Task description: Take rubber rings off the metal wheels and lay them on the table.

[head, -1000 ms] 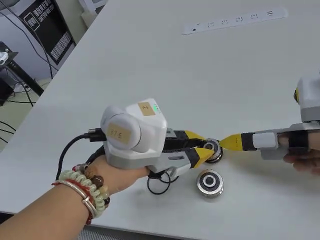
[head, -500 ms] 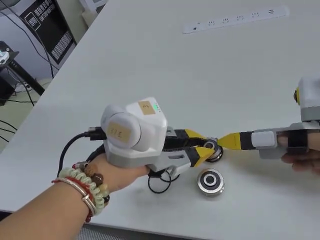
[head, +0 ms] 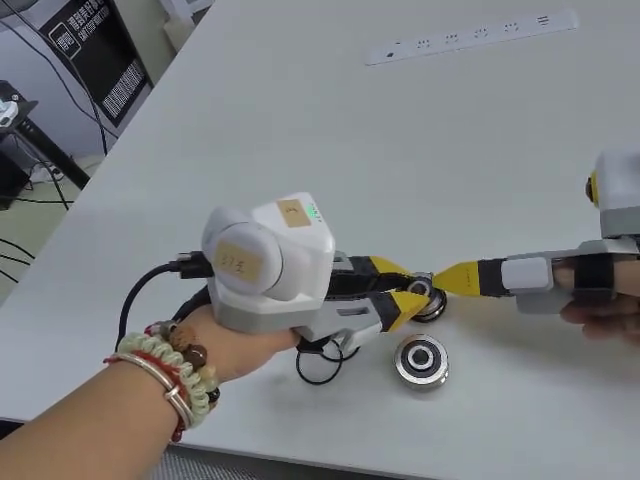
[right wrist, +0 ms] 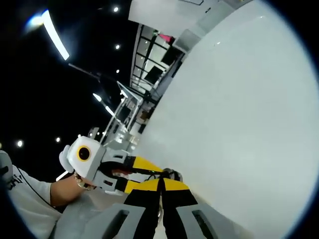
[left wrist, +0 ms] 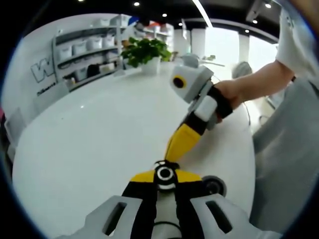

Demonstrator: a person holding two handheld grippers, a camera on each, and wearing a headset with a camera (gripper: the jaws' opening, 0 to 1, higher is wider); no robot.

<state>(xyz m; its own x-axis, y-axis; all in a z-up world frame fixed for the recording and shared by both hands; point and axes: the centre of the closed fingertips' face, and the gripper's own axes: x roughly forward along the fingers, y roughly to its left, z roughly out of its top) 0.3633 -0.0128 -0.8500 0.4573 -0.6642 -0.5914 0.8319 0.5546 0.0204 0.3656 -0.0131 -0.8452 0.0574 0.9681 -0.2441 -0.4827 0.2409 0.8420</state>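
My left gripper (head: 415, 297) lies low over the table, shut on a small metal wheel (head: 430, 300) with a dark rubber ring around its rim. The left gripper view has that wheel (left wrist: 165, 175) squeezed between the yellow fingertips. From the right, my right gripper (head: 441, 281) reaches in with its jaws pressed together, tips touching the wheel's rim. I cannot tell whether they pinch the ring. Its own view has the wheel (right wrist: 172, 175) just past its shut tips (right wrist: 160, 182). A second metal wheel (head: 420, 361) lies flat on the table, nearer the front edge.
The white table (head: 400, 150) stretches far ahead, with a white power strip (head: 470, 38) at its far edge. A black cable (head: 318, 368) loops under my left gripper. Dark equipment stands off the table's left side.
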